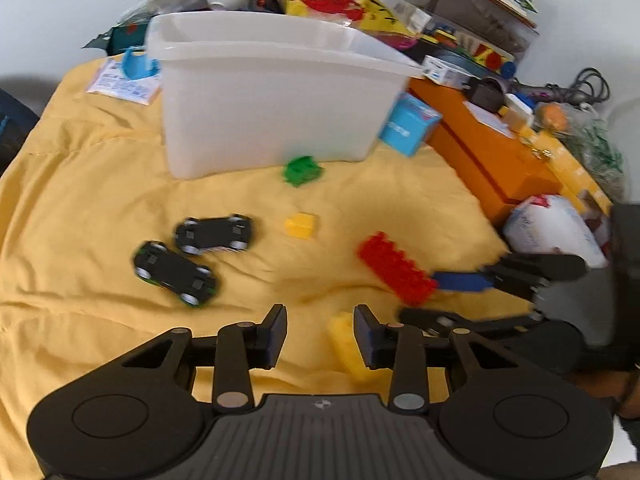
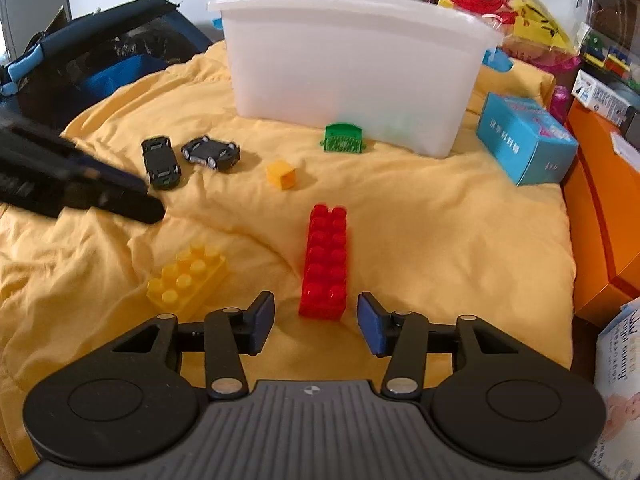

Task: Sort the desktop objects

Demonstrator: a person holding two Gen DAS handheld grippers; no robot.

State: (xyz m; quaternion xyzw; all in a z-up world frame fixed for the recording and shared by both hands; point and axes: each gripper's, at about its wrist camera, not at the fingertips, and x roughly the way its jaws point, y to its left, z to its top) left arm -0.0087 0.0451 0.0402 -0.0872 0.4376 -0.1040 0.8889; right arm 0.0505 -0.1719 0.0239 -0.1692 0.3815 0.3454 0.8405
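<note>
On the yellow cloth [image 1: 100,200] lie a long red brick [image 1: 394,272] [image 2: 326,262], a yellow brick [image 1: 348,346] [image 2: 186,278], a small yellow cube [image 1: 301,224] [image 2: 282,174], a green toy piece [image 1: 302,170] [image 2: 343,138] and two black toy cars [image 1: 192,252] [image 2: 188,156]. A white plastic bin [image 1: 272,92] [image 2: 352,64] stands behind them. My left gripper [image 1: 320,334] is open and empty, the yellow brick by its right finger. My right gripper [image 2: 316,322] is open, its fingers astride the near end of the red brick; it also shows in the left wrist view [image 1: 460,296].
An orange box [image 1: 492,148] and piled clutter line the right side. A blue carton [image 2: 526,142] lies right of the bin. A dark bag [image 2: 100,56] sits at the left. A white packet [image 1: 556,228] lies near the orange box.
</note>
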